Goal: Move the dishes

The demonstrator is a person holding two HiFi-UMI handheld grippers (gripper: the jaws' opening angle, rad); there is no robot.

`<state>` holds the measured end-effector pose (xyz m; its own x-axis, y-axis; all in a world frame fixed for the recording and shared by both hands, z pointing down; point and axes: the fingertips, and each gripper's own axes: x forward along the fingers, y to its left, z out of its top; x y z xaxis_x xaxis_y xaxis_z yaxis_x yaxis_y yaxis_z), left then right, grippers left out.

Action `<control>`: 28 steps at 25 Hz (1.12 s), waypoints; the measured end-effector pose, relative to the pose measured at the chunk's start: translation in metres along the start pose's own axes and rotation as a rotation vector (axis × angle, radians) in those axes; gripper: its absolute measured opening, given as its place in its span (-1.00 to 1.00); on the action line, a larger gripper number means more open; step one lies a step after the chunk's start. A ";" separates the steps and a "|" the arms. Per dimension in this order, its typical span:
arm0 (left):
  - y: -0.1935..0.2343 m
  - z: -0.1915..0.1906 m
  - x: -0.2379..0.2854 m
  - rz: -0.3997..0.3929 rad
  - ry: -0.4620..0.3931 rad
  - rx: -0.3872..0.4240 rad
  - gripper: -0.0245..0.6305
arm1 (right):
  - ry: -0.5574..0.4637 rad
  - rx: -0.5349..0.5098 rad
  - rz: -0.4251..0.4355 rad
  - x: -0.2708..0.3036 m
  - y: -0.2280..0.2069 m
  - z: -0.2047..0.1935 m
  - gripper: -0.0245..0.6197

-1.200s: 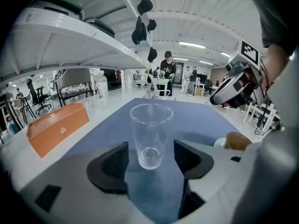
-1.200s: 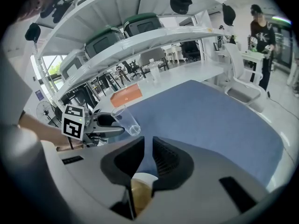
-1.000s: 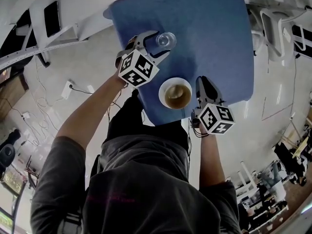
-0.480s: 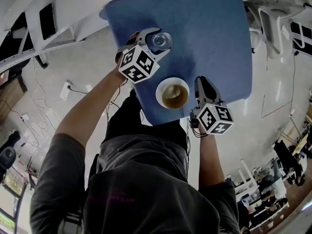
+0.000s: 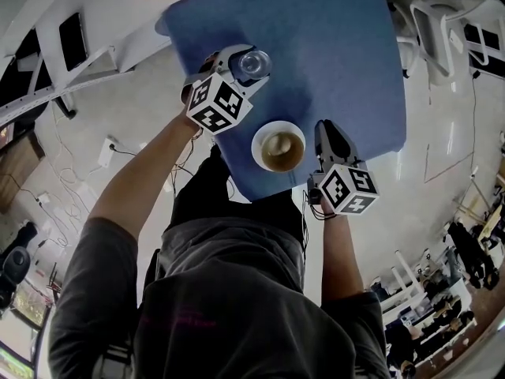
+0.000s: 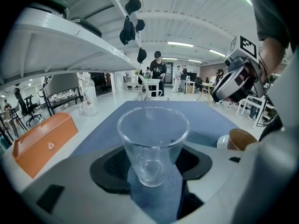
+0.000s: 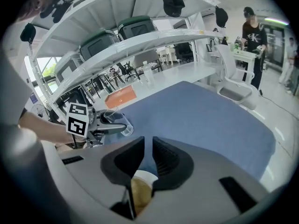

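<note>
Glass cup (image 6: 153,141) stands upright, dead centre between the jaws of the left tool (image 5: 249,63). They have just been closing and the pads now grasp its walls. Bowl (image 5: 278,147) lies just left of the right tool (image 7: 148,146), its rim pinched in the jaws. Both rest on the blue surface (image 5: 331,54). Next move is probably a straight lift.

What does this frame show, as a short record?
surface: blue mat
left gripper: jaws have just been closing, now on the glass
right gripper: jaws pinch the bowl by its rim
bowl: white, brown inside, by the mat's near edge
other: orange box off the mat
</note>
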<state>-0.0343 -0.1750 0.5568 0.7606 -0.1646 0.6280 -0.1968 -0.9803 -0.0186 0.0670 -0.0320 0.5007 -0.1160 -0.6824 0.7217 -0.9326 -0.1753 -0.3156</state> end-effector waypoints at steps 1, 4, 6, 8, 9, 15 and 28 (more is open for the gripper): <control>-0.001 0.002 -0.004 0.000 -0.005 0.003 -0.10 | -0.008 0.002 -0.005 -0.003 0.001 0.001 -0.74; -0.005 0.010 -0.018 -0.007 -0.023 0.013 -0.10 | -0.036 0.012 -0.022 -0.015 0.006 0.001 -0.74; -0.009 0.017 -0.027 -0.016 -0.036 0.024 -0.10 | -0.056 0.018 -0.034 -0.023 0.011 0.000 -0.74; -0.014 0.026 -0.035 -0.026 -0.049 0.040 -0.10 | -0.075 0.018 -0.042 -0.032 0.017 0.000 -0.74; -0.017 0.030 -0.038 -0.030 -0.052 0.049 -0.10 | -0.084 0.018 -0.046 -0.037 0.020 0.000 -0.74; -0.039 0.057 -0.050 -0.058 -0.071 0.076 -0.10 | -0.117 -0.019 -0.082 -0.063 0.019 -0.003 -0.74; -0.122 0.104 -0.004 -0.156 -0.049 0.143 -0.10 | -0.150 0.125 -0.079 -0.110 -0.055 -0.030 -0.74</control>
<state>0.0509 -0.0658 0.4757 0.8047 -0.0116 0.5936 0.0128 -0.9992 -0.0369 0.1209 0.0739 0.4576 0.0170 -0.7591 0.6507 -0.8859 -0.3132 -0.3421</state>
